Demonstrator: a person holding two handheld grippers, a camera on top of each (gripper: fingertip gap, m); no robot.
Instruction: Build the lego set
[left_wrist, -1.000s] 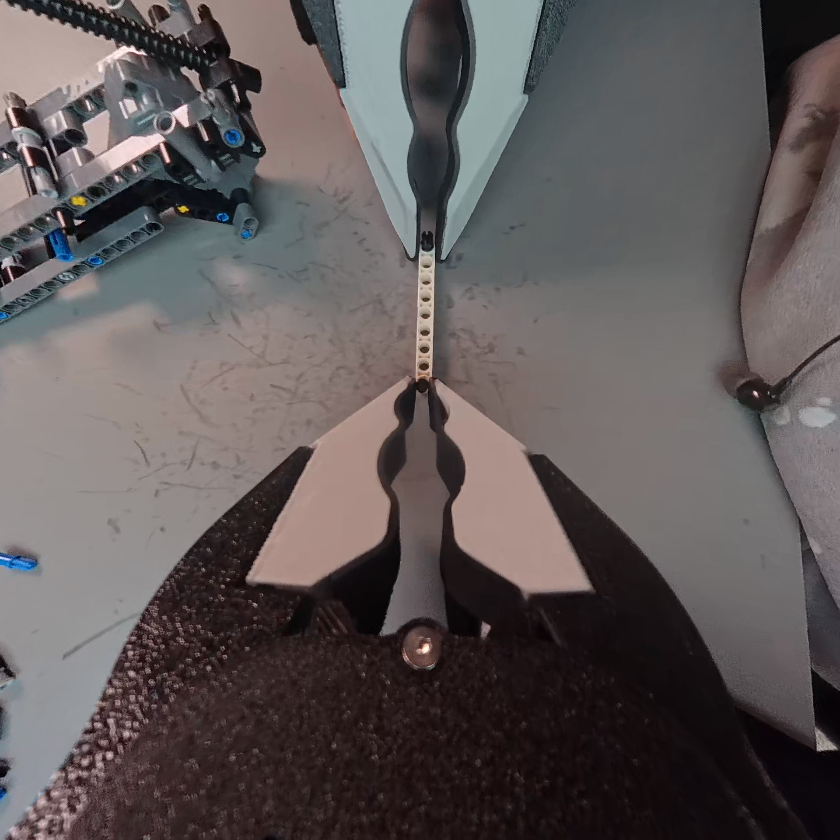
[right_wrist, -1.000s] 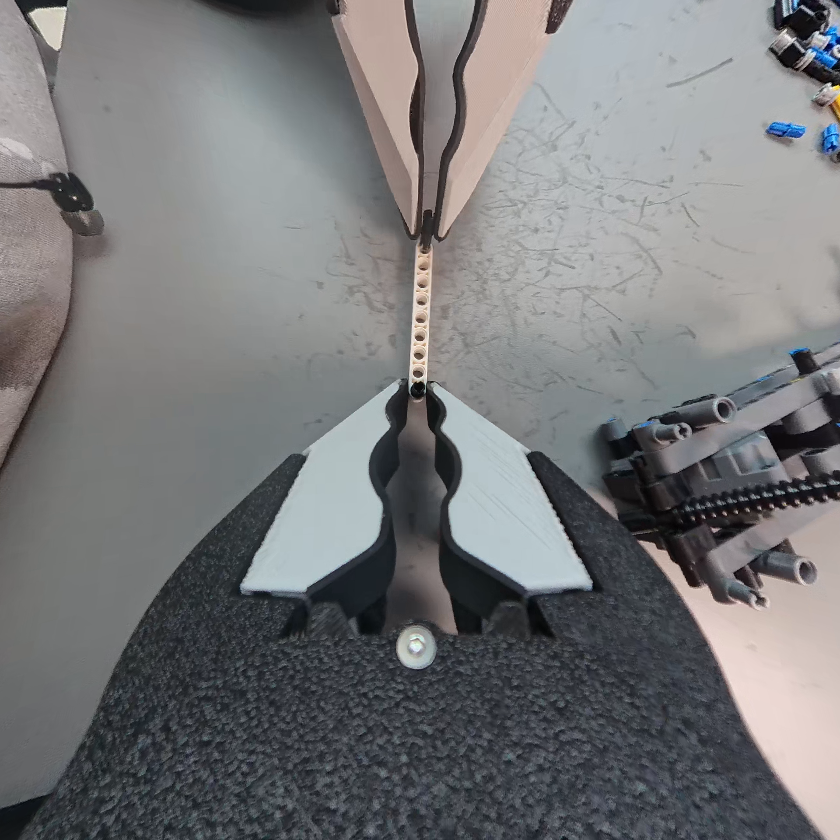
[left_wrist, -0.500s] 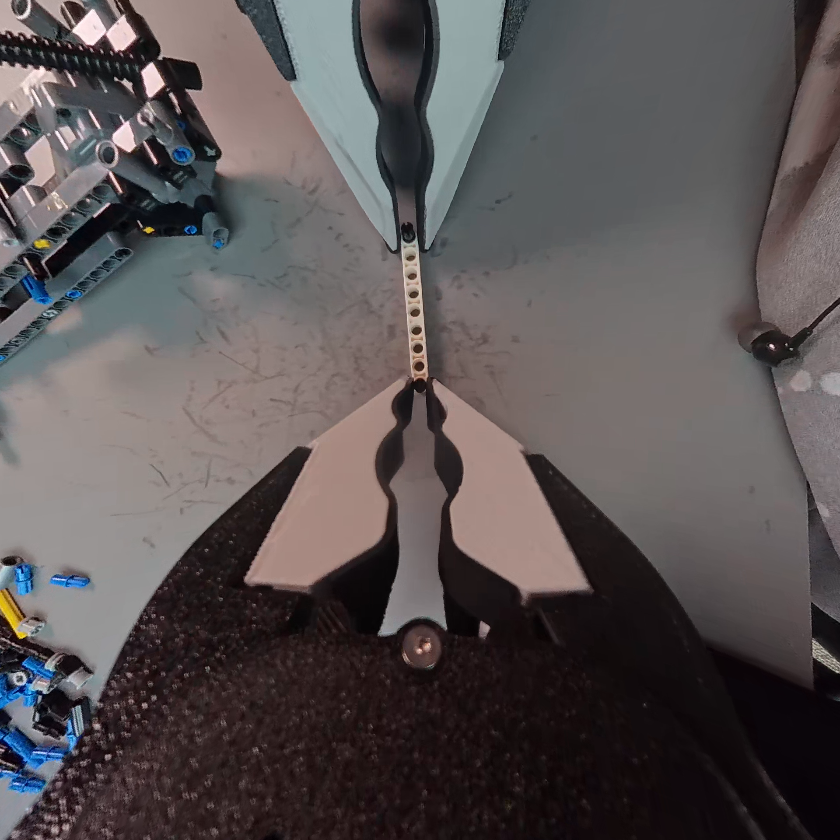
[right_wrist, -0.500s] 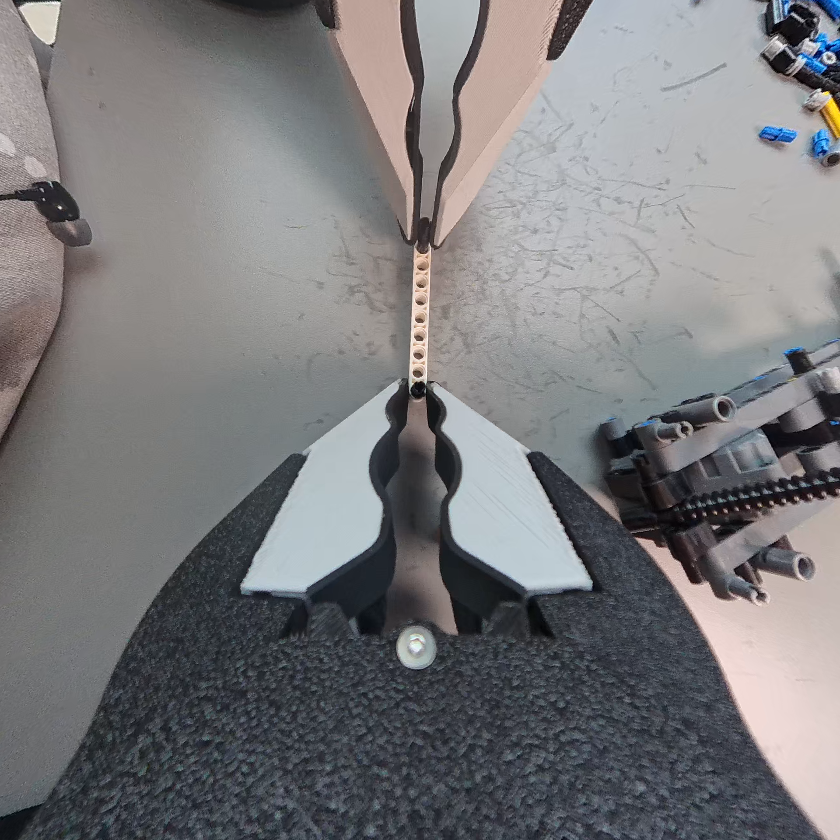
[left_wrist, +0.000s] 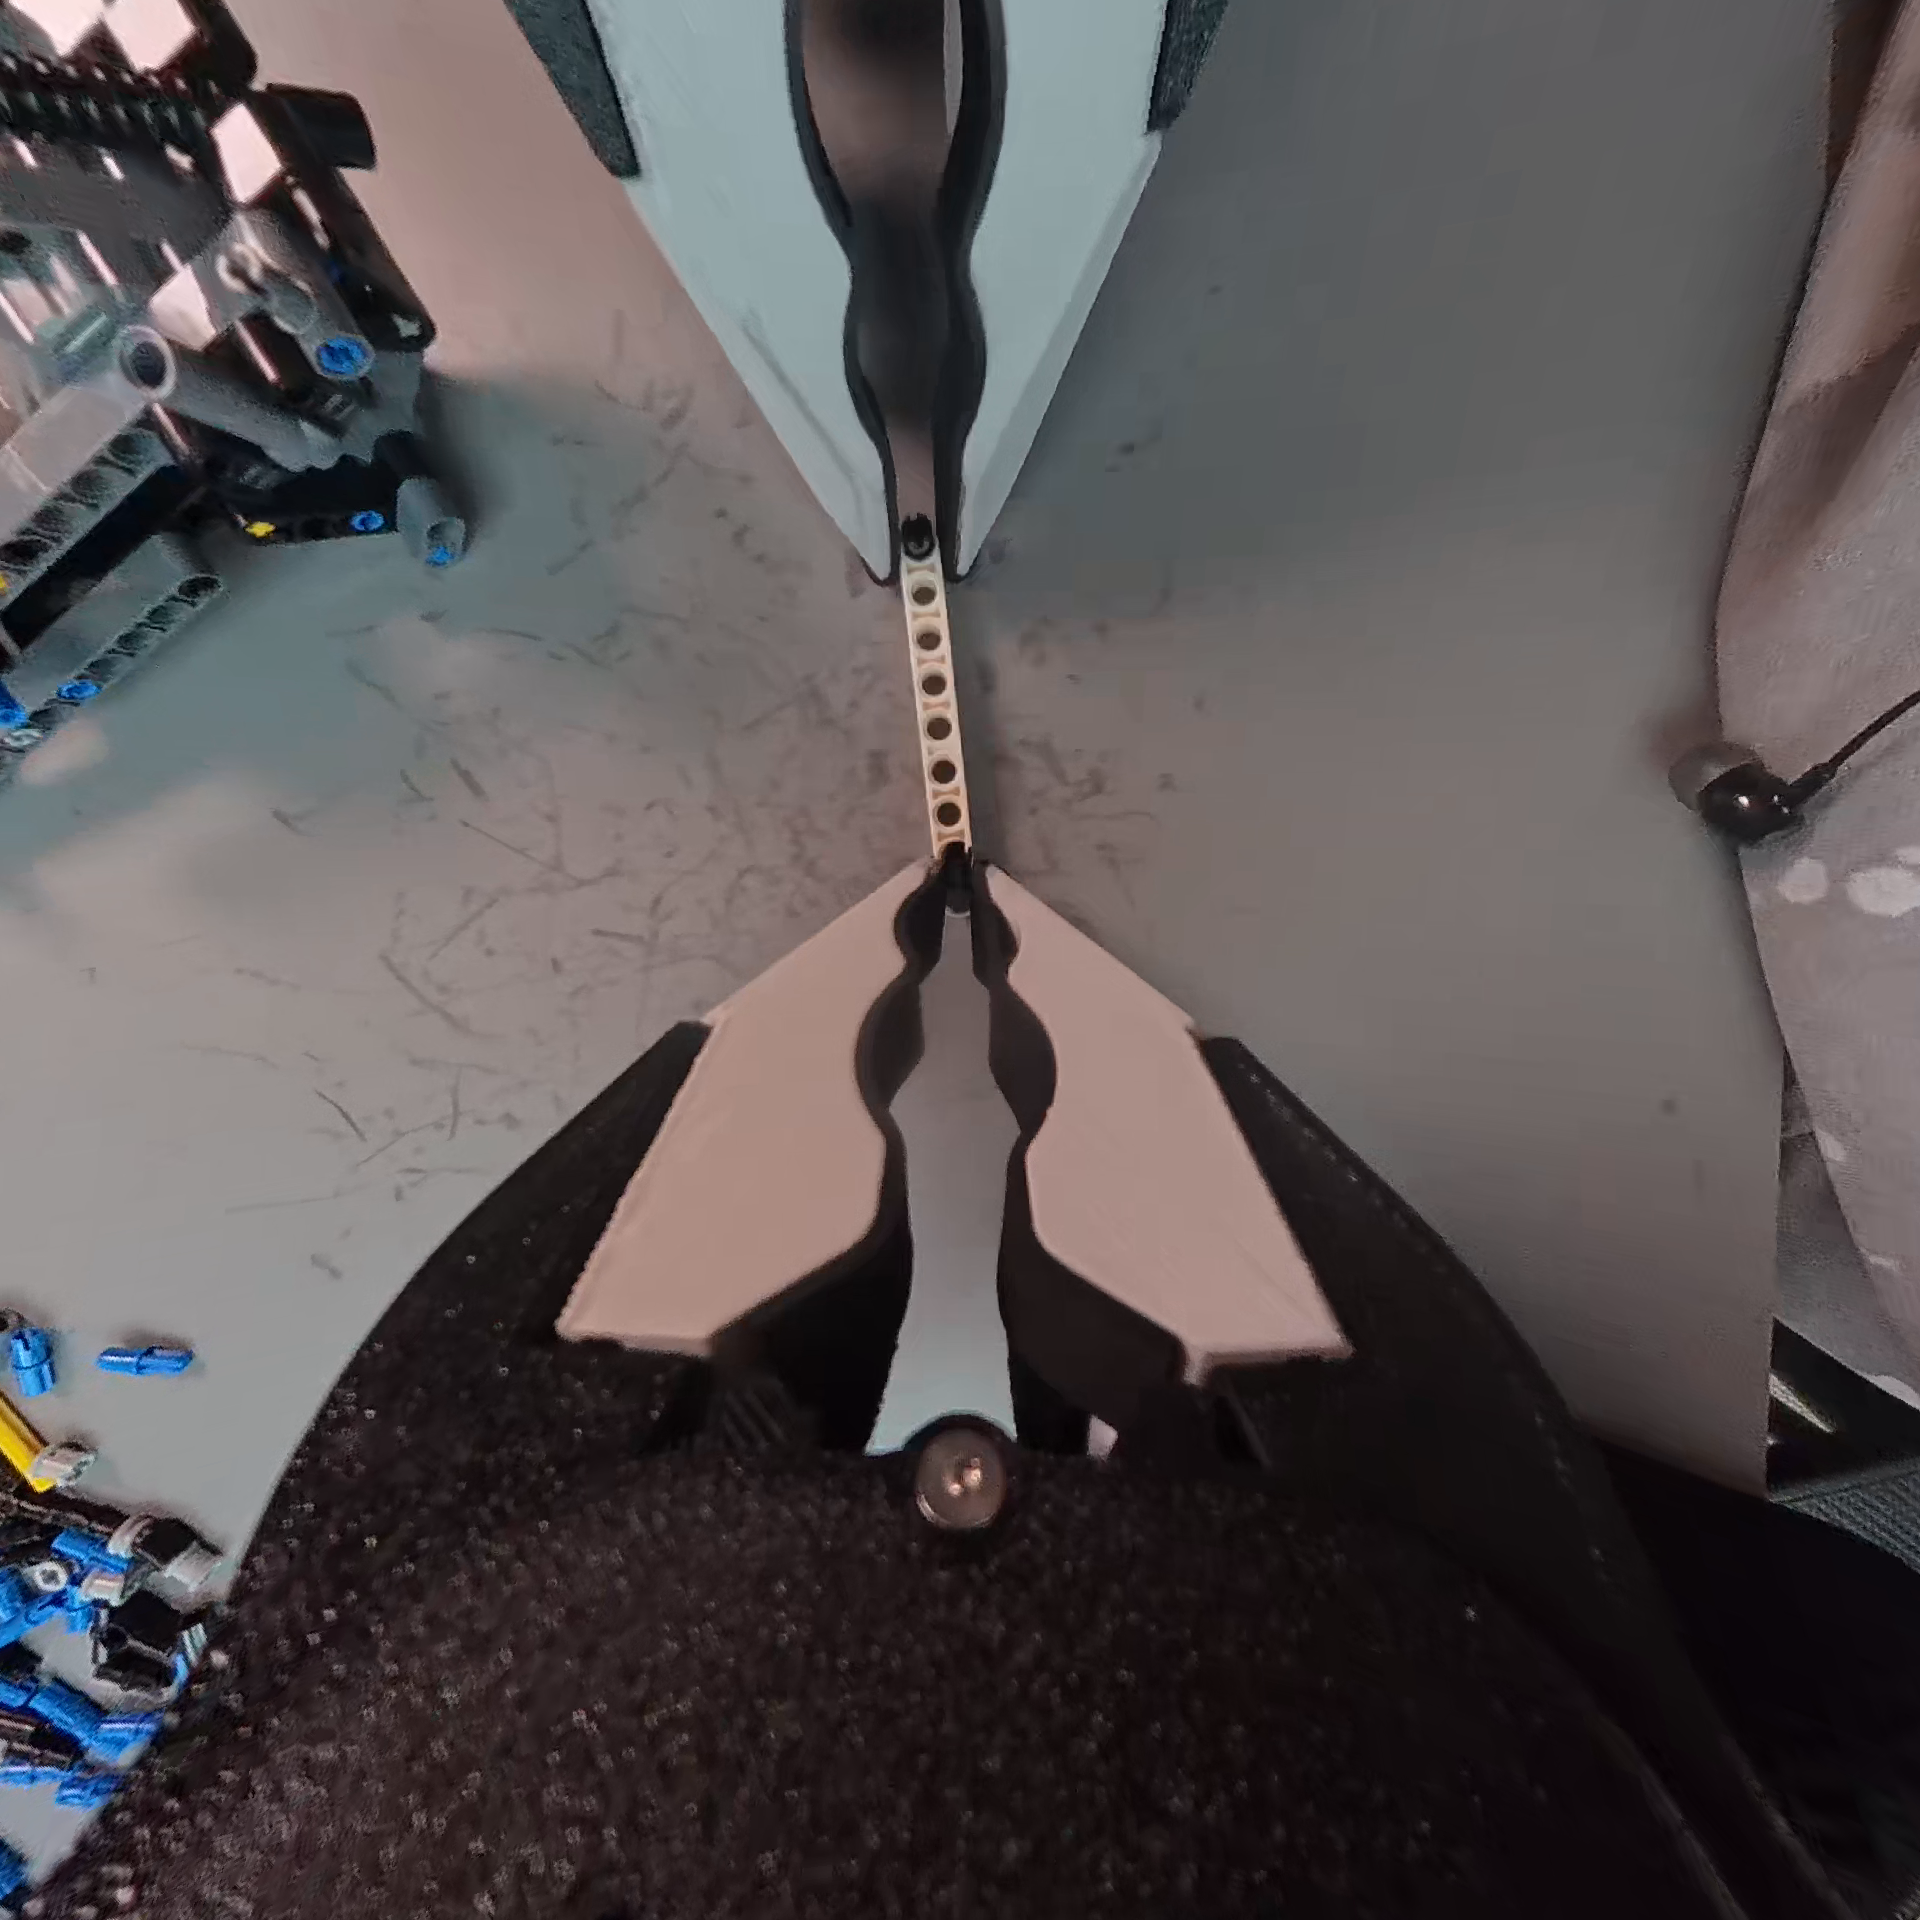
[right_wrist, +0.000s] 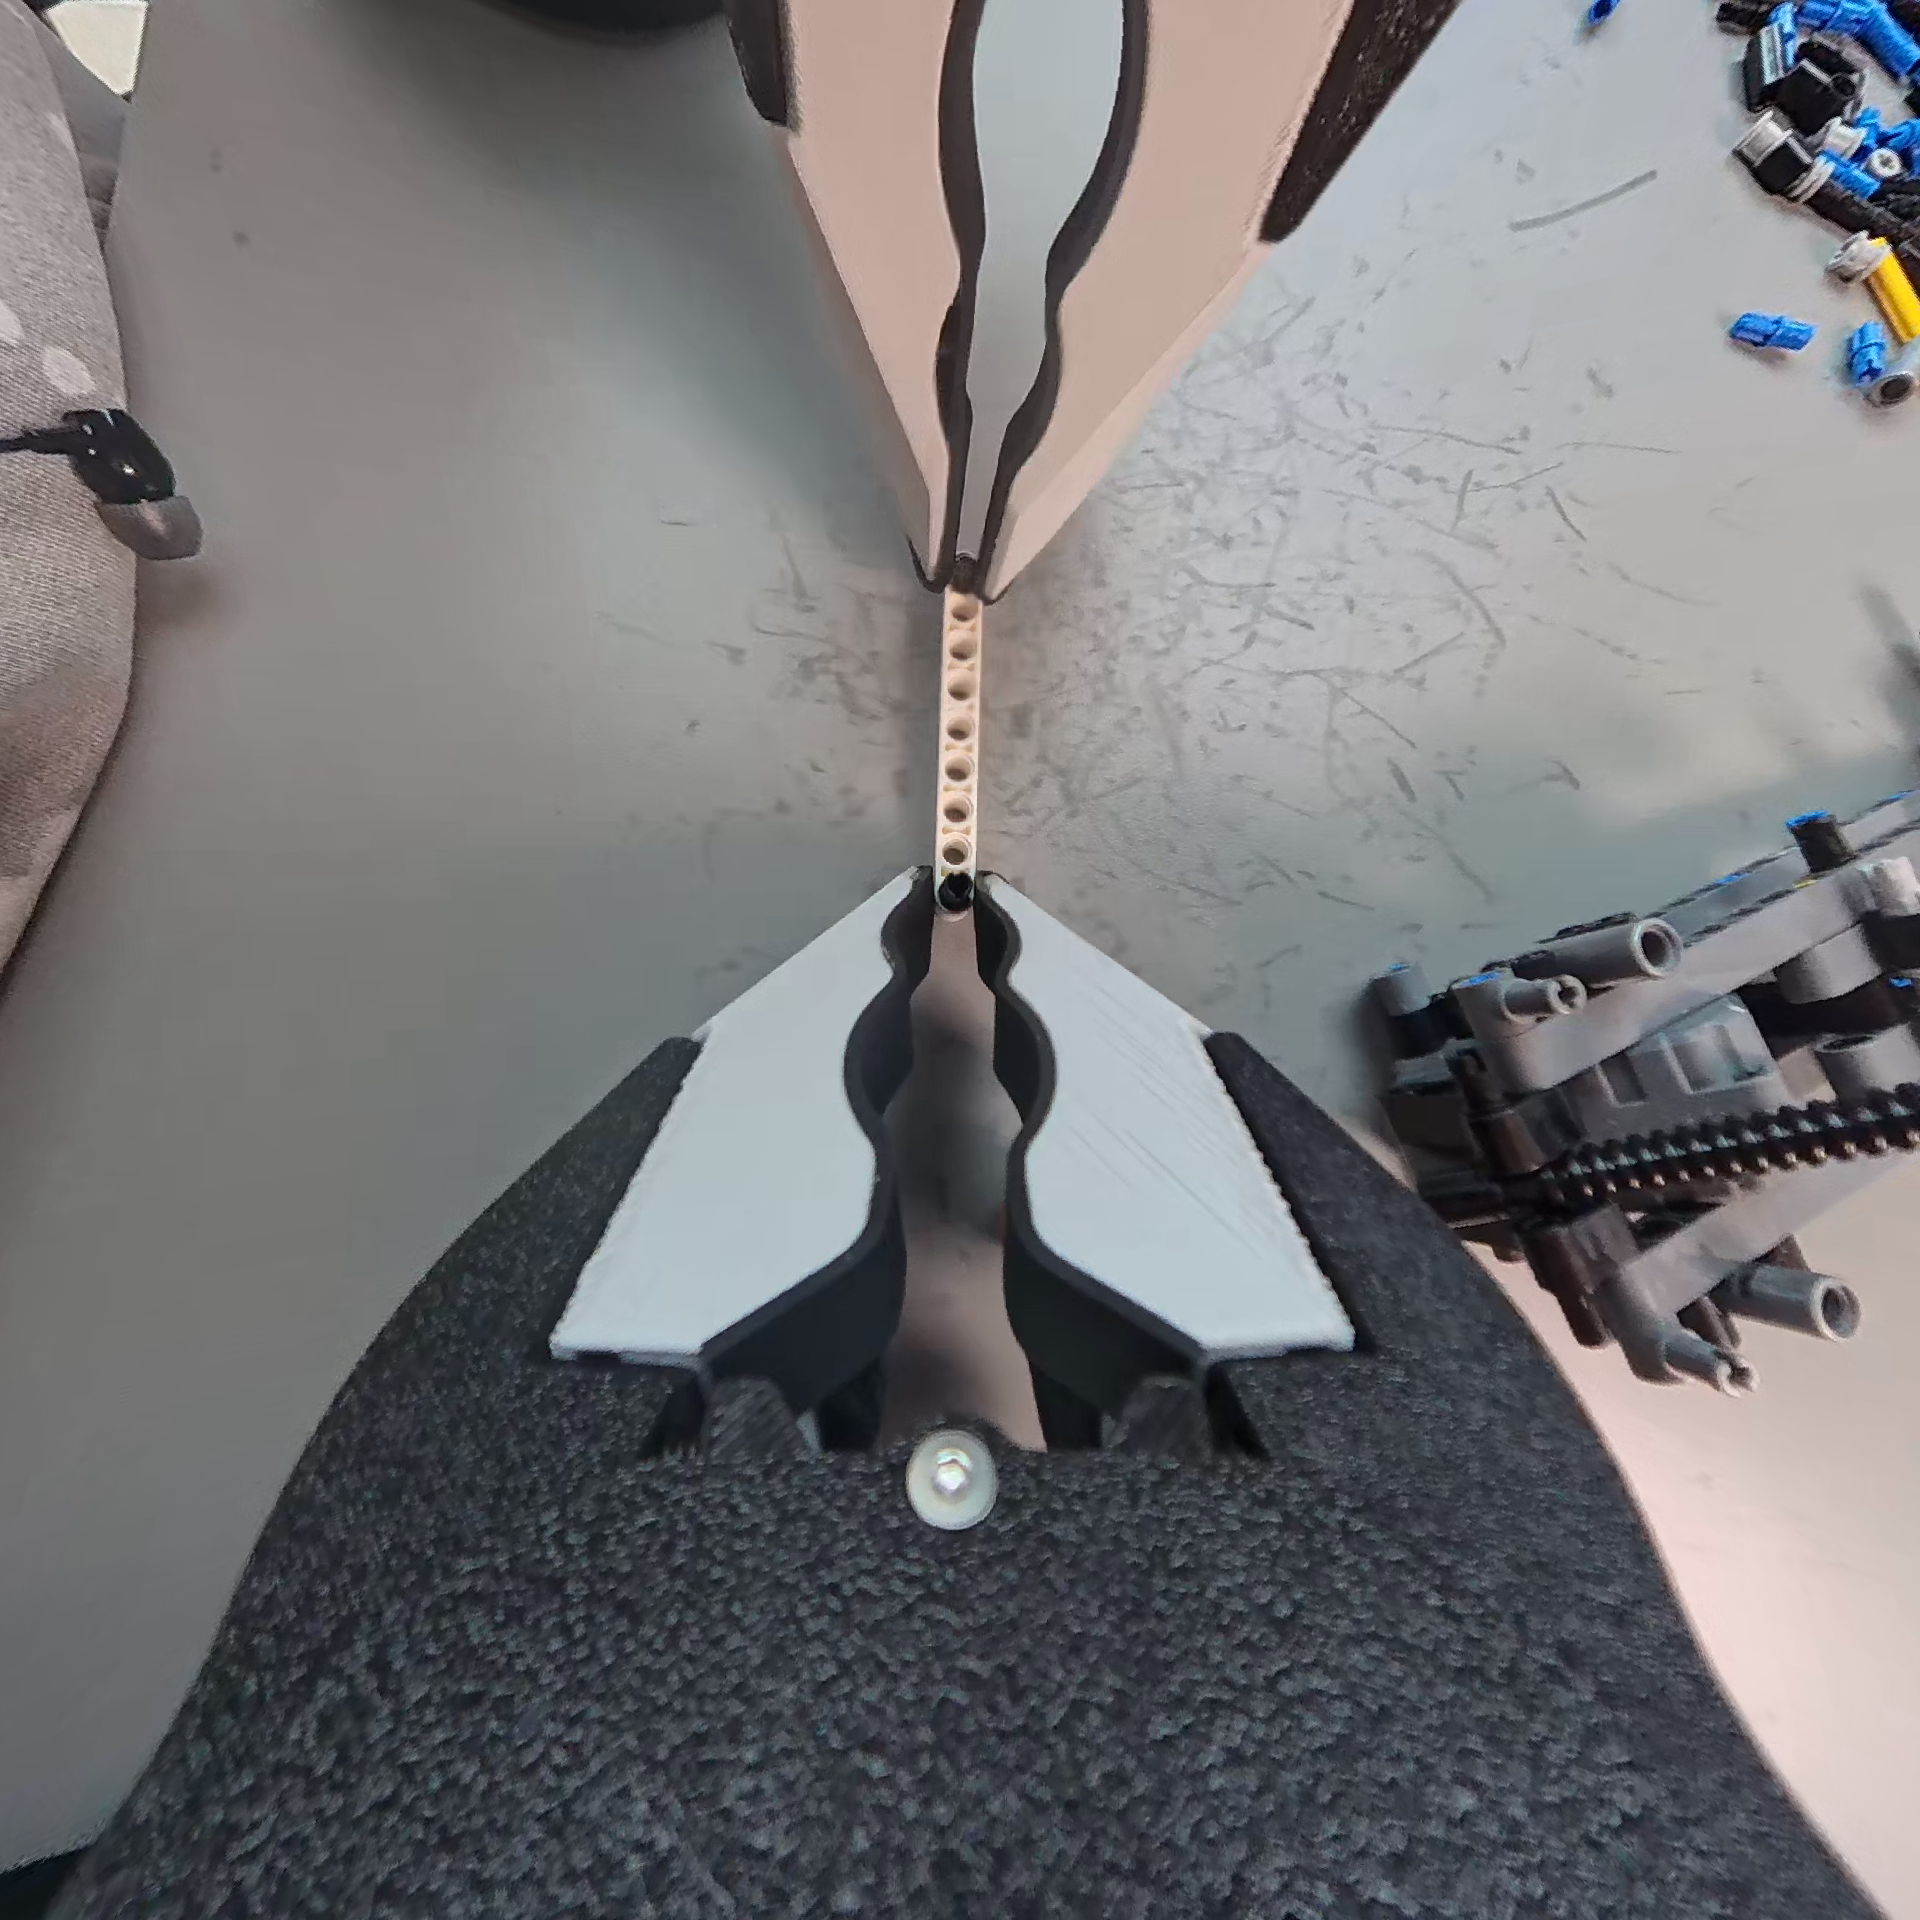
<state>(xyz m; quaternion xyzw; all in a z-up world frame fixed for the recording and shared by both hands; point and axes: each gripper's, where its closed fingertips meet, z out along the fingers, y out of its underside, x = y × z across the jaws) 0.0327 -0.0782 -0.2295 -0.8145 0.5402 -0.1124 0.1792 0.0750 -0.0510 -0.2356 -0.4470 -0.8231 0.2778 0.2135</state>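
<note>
Scratched grey desk (left_wrist: 520, 935) below; both my hand-held grippers, left (left_wrist: 954, 868) and right (right_wrist: 956, 883), pinch one white beam (left_wrist: 935, 707) end to end. Next, I judge, carry it to the grey model (right_wrist: 1662, 1122) beside the right one.

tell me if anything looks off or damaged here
Nothing is broken. The white beam is held straight between the left gripper and right gripper. The grey table is heavily scratched, and loose pieces lie scattered.
</note>
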